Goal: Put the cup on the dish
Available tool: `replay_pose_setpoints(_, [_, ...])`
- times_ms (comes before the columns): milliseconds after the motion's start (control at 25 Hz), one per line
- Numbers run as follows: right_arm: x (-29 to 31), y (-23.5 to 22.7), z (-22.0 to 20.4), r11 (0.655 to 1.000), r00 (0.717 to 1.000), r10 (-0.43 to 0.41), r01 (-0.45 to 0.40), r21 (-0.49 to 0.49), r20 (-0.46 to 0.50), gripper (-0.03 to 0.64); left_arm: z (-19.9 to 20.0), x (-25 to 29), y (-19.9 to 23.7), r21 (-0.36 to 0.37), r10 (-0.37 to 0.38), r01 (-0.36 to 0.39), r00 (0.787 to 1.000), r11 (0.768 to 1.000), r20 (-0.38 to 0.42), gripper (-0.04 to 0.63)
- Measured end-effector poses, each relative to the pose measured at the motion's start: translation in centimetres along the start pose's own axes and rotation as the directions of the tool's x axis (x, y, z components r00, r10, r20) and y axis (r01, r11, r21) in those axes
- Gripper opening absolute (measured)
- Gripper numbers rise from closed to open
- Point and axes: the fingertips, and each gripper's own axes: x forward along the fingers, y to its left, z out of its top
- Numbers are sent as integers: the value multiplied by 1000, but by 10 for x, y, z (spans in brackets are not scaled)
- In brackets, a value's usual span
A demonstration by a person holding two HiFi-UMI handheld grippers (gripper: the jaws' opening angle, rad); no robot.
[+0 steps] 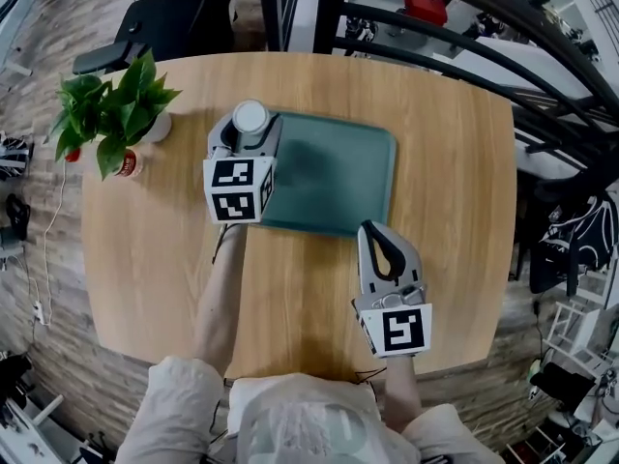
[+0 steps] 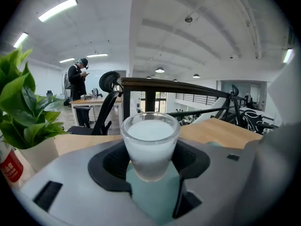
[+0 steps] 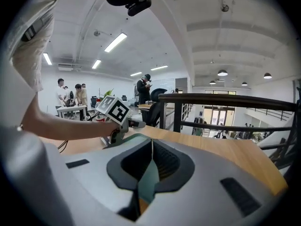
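Observation:
A frosted white cup (image 1: pixel 250 117) stands upright between the jaws of my left gripper (image 1: pixel 250 130), which is shut on it at the far left corner of the teal dish (image 1: pixel 338 177). In the left gripper view the black pads hug the cup (image 2: pixel 150 142) on both sides, and the teal dish (image 2: pixel 153 194) shows right beneath its base. Whether the cup touches the dish I cannot tell. My right gripper (image 1: pixel 373 230) lies at the dish's near right corner, shut and holding nothing. Its tips (image 3: pixel 151 147) meet over the dish edge.
A potted green plant (image 1: pixel 111 114) and a small red-labelled bottle (image 1: pixel 127 165) stand on the round wooden table (image 1: pixel 145 259) just left of the cup. A black office chair (image 1: pixel 174 22) sits beyond the far edge. A dark railing (image 1: pixel 464 46) runs along the right.

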Motion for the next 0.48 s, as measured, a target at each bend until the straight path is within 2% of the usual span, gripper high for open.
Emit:
replay_pose_setpoints(200, [2,2,-16,1000,999,-4,4,-4,-43,21,-31,24,5,-11,12,-13,997,1000,-80,258])
replay_pose_setpoints(360, [1,-4,-30,994,994,-45,35,-100,-97,21,-47,31,6,-3,16,-16,993,1000,-117,258])
replay_pose_setpoints(480, [1,0,-32,988,994,-32,15,-155,-107,21,-54,34,6,34,26,-21,990,999,-137,258])
